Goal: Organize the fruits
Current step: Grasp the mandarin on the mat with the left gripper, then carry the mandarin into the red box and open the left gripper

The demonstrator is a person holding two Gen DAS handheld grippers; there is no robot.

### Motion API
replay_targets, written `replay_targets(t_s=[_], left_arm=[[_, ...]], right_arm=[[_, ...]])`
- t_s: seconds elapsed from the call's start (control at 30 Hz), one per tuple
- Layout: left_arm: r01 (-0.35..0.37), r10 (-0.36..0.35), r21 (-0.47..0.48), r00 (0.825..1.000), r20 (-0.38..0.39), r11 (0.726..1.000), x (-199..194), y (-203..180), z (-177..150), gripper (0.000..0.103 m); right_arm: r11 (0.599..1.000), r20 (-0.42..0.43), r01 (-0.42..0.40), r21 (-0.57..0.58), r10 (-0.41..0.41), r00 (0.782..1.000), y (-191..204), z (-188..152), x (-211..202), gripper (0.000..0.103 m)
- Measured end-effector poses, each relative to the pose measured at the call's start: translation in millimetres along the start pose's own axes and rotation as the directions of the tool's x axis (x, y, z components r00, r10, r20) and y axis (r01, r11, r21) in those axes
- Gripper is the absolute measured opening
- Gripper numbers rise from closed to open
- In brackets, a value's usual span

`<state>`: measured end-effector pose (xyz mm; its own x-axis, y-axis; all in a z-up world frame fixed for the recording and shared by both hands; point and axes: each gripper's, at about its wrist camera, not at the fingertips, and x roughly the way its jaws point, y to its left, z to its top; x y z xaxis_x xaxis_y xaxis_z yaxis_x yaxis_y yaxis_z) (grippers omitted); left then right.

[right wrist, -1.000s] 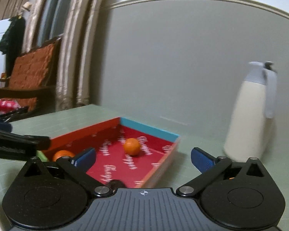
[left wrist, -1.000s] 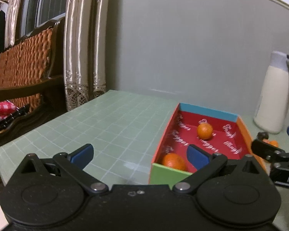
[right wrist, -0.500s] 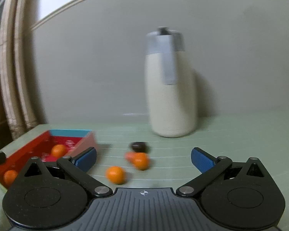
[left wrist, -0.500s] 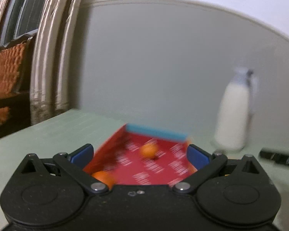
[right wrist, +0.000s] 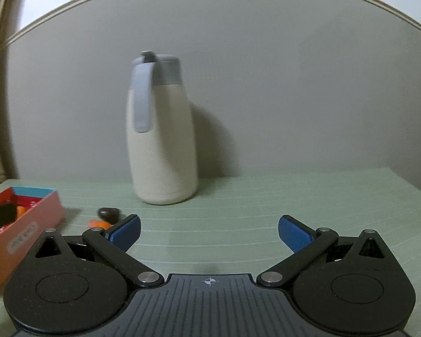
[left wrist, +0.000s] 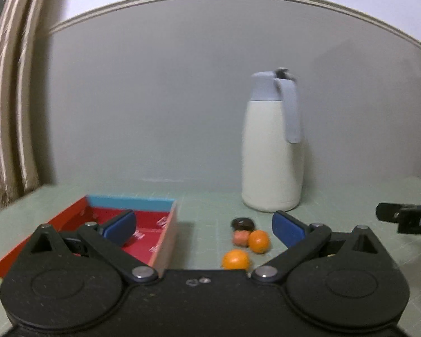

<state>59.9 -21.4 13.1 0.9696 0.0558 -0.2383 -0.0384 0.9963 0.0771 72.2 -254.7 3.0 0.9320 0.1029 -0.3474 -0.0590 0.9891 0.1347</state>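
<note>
In the left wrist view my left gripper is open and empty. Between its pads lie two oranges, a small reddish fruit and a dark fruit on the green table. A red box with a blue far wall stands at the left. My right gripper is open and empty over bare table. In its view the dark fruit, an orange-red fruit and the box with an orange inside sit at the left.
A cream jug with a grey-blue lid and handle stands at the back by the grey wall; it also shows in the right wrist view. Curtains hang at the far left. The right gripper's tip shows at the right edge.
Both grippers have swung to the right, away from the box. The loose fruits now lie ahead of the left gripper, and the jug is ahead of the right one. Both stayed open.
</note>
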Motion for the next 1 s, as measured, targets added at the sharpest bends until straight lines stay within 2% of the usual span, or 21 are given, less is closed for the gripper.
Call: replay_targets(t_s=[0.07,0.17,0.33,0.6,0.63,0.67,0.77,1.0], left_arm=[[0.01,-0.01,0.026,1.0,-0.02,1.0,9,-13,-1,0.097],[0.019,-0.013,0.044,0.993,-0.115,0.999,31,-24,-5,0.093],[0.031,-0.02,0.045,0.971,-0.24,0.998,63,-28,-11,0.064],[0.034,-0.033,-0.003,0.937,-0.349,0.999,89,-19,-22,0.041],[0.042,-0.04,-0.003,0.93,-0.365,0.999,92,-19,-24,0.027],[0.054,-0.052,-0.007,0.922,-0.383,0.999,95,-20,-25,0.026],[0.08,-0.088,-0.036,0.923,-0.374,0.996,93,-17,-23,0.025],[0.097,-0.094,-0.005,0.956,-0.279,0.995,64,-19,-12,0.025]], right_arm=[[1.0,-0.007,0.008,0.01,-0.008,1.0,-12,0,3,0.103],[0.999,-0.01,0.02,0.024,-0.02,1.0,-24,2,7,0.103],[0.999,-0.03,0.023,0.041,-0.022,0.999,-36,4,20,0.103],[1.0,-0.028,0.016,0.019,-0.015,0.999,-36,8,27,0.103],[1.0,-0.027,0.017,0.015,-0.016,1.0,-35,8,27,0.103],[1.0,-0.025,0.017,0.013,-0.016,1.0,-35,8,27,0.103],[1.0,-0.024,0.018,0.017,-0.018,1.0,-35,7,27,0.103],[1.0,-0.035,0.01,0.023,-0.009,0.999,-28,6,29,0.103]])
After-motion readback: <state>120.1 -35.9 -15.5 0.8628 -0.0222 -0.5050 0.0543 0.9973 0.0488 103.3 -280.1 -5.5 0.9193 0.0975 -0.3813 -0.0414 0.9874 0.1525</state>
